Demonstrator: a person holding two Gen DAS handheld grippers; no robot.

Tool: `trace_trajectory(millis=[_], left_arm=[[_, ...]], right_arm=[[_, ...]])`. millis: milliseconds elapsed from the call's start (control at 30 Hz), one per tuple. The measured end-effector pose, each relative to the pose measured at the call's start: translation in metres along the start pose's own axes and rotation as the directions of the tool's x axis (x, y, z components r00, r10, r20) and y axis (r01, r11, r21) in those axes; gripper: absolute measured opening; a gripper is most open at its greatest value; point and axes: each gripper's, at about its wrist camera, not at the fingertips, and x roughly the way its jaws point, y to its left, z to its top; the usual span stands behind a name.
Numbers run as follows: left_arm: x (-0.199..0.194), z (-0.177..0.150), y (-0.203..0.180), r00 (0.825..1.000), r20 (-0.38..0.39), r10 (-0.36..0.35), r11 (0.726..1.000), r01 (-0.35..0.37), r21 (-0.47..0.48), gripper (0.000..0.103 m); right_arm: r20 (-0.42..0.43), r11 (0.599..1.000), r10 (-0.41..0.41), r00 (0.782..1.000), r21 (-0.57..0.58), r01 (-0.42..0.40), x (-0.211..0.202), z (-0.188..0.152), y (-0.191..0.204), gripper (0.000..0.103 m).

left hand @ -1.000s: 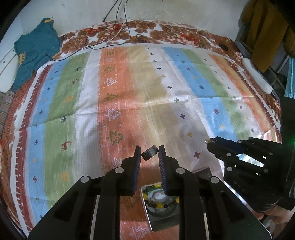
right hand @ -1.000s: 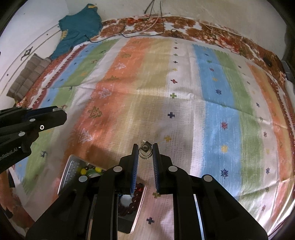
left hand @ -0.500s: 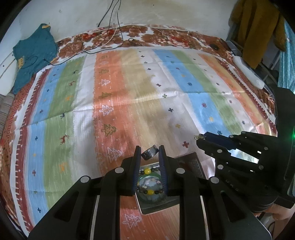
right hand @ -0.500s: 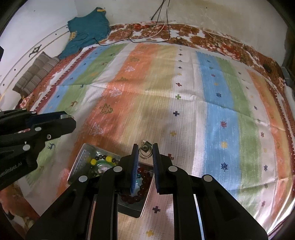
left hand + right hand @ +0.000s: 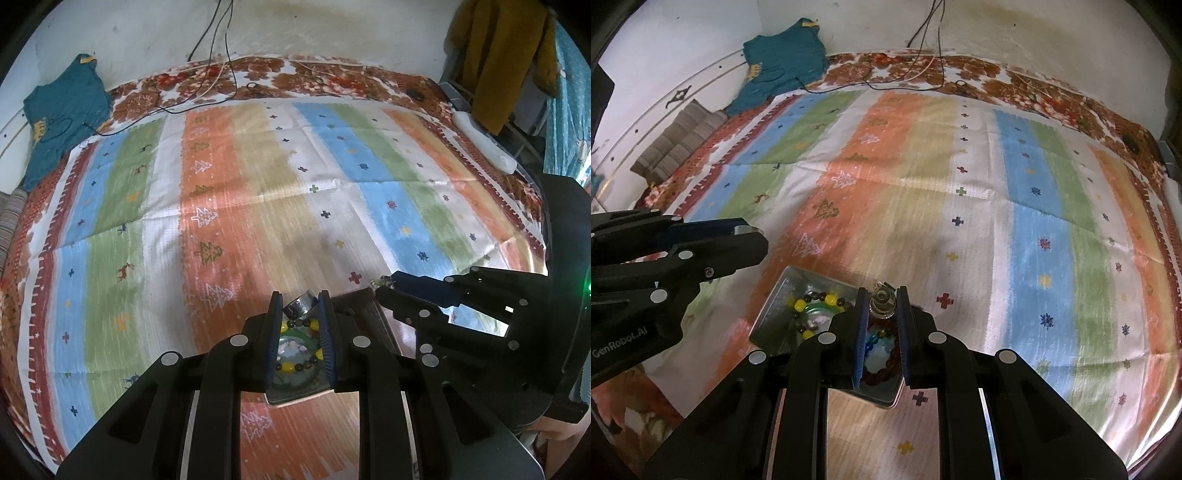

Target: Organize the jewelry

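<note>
Jewelry was seen in both grippers above a striped mat [image 5: 258, 192]; the left gripper [image 5: 300, 308] was pressed onto a silver ring [image 5: 301, 305], which was pinched between its blue-padded fingertips [image 5: 275, 314]; the right gripper [image 5: 882, 304] was pinched around a small metallic ornament [image 5: 882, 301], held at the very tips of its fingers [image 5: 900, 314]; what kind of piece the ornament was could not be told. A shiny metal tin [image 5: 775, 306] was seen lying on the mat beneath both grippers; in its left part a bracelet of yellow and dark beads [image 5: 812, 301] was laid around a green ring-shaped piece [image 5: 297, 338]; in its right part a dark red bead bracelet [image 5: 882, 373] was seen with a few blue beads inside it; whether a wall divided the two parts could not be told. The ring was held over the yellow-beaded side, and the ornament over the red-beaded side. Farther off, a teal garment [image 5: 62, 114] was spread at the far left edge of the mat, black cables [image 5: 207, 74] were trailed across the patterned border, and a mustard cloth [image 5: 498, 62] was hung at the far right.
</note>
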Motion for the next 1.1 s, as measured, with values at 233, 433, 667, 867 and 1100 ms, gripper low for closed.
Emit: trace_trajectory(millis=[233, 433, 667, 867, 1100], left_arm=[[-0.008, -0.01, -0.007, 1.0, 0.01, -0.007, 1.0, 0.007, 0.005, 0.019], [-0.008, -0.012, -0.004, 1.0, 0.004, 0.0, 1.0, 0.0, -0.013, 0.026], [-0.013, -0.012, 0.004, 1.0, 0.011, 0.005, 0.999, -0.004, -0.048, 0.036], [-0.026, -0.024, 0.006, 1.0, 0.027, -0.006, 0.999, 0.007, -0.053, 0.047], [-0.039, -0.039, 0.006, 0.999, 0.042, -0.014, 0.998, 0.017, -0.054, 0.066]], right_arm=[[0.003, 1.0, 0.015, 1.0, -0.007, -0.015, -0.006, -0.008, 0.005, 0.016], [-0.014, 1.0, 0.017, 1.0, 0.0, -0.017, -0.005, -0.011, 0.007, 0.018], [-0.014, 1.0, -0.002, 1.0, 0.014, 0.002, -0.009, -0.015, 0.003, 0.041], [-0.001, 0.999, -0.01, 1.0, 0.035, 0.01, -0.023, -0.023, -0.001, 0.054], [0.023, 0.999, -0.01, 1.0, 0.036, 0.01, -0.039, -0.03, 0.0, 0.07]])
